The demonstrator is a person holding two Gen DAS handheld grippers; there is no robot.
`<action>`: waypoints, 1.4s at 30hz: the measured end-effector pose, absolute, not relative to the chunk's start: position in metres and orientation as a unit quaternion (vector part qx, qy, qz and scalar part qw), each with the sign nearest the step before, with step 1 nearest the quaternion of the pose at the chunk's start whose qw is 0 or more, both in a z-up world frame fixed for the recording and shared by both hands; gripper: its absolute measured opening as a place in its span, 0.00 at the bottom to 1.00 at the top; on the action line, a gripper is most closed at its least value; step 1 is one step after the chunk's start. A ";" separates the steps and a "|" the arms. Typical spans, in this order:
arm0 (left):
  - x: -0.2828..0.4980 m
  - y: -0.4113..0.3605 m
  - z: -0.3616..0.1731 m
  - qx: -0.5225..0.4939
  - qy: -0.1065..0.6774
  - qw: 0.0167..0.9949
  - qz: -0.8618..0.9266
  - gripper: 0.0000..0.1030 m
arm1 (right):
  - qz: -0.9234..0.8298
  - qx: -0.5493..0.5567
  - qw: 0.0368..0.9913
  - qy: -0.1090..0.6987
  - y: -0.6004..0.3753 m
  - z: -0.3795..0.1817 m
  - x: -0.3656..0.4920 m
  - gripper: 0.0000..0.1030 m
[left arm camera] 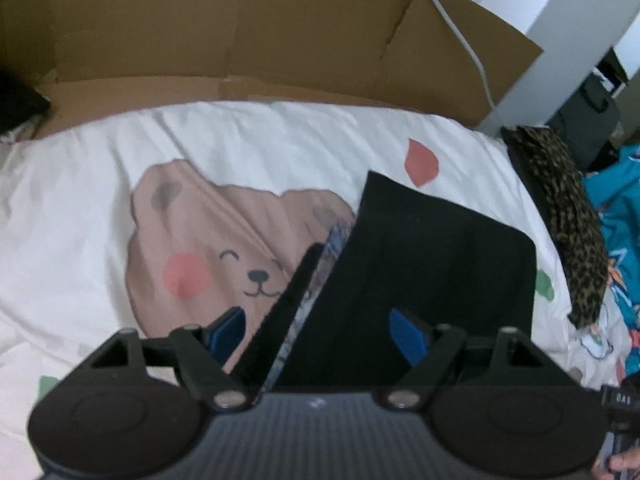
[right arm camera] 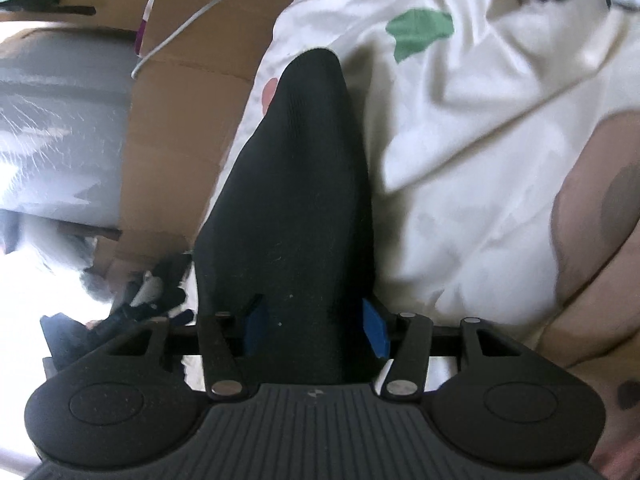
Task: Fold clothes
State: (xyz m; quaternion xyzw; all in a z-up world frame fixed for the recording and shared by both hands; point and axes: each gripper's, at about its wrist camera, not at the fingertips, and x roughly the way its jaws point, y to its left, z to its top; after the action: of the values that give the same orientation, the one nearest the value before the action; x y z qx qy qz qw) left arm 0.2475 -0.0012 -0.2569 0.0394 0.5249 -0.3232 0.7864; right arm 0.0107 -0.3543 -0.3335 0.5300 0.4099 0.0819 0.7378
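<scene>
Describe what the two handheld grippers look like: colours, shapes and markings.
Both the left gripper and the right gripper have black bodies with ribbed grey centres bearing a small white mark, round black discs at each side, black linkage arms with silver pivot pins, and blue pads on the fingers.

Black garment [left arm camera: 432,264]: matt cloth, fine ribbed knit visible in right wrist view [right arm camera: 296,184]. Bedcover [left arm camera: 100,208]: white cloth, smooth, soft creases, flat printed bear [left arm camera: 208,248]. Cardboard [left arm camera: 240,28] at 12 o'clock: plain brown, matt, creased. Leopard-print fabric [left arm camera: 568,224] at 3 o'clock: matt cloth. Left gripper [left arm camera: 320,334]: matt black plastic, ribbed grey base, bright metal pivot pins, blue matt pads [left arm camera: 408,336].
</scene>
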 end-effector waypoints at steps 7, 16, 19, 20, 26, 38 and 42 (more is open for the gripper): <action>0.239 0.006 -0.276 0.073 0.520 0.770 -0.362 0.79 | 0.089 0.518 0.735 0.429 -0.358 -0.332 0.020 0.39; 0.248 0.024 -0.297 0.040 0.536 0.758 -0.370 0.68 | 0.055 0.516 0.738 0.430 -0.361 -0.343 0.022 0.41; 0.247 0.027 -0.301 0.034 0.530 0.761 -0.372 0.60 | 0.065 0.504 0.743 0.435 -0.357 -0.344 0.032 0.26; 0.247 0.028 -0.301 0.033 0.528 0.762 -0.374 0.57 | 0.067 0.500 0.745 0.437 -0.356 -0.344 0.034 0.16; 0.253 0.034 -0.298 0.010 0.531 0.760 -0.375 0.46 | 0.070 0.522 0.739 0.420 -0.367 -0.338 0.022 0.10; 0.259 0.040 -0.311 -0.045 0.547 0.752 -0.365 0.54 | 0.095 0.519 0.725 0.443 -0.351 -0.354 0.036 0.06; 0.257 0.038 -0.308 -0.049 0.556 0.742 -0.371 0.34 | 0.097 0.515 0.734 0.432 -0.353 -0.343 0.031 0.05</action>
State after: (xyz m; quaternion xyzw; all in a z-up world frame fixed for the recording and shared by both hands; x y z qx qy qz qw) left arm 0.2567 0.0382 -0.3078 -0.0492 0.5560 -0.3709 0.7422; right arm 0.0313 -0.3531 -0.3426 0.5151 0.4318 0.0967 0.7341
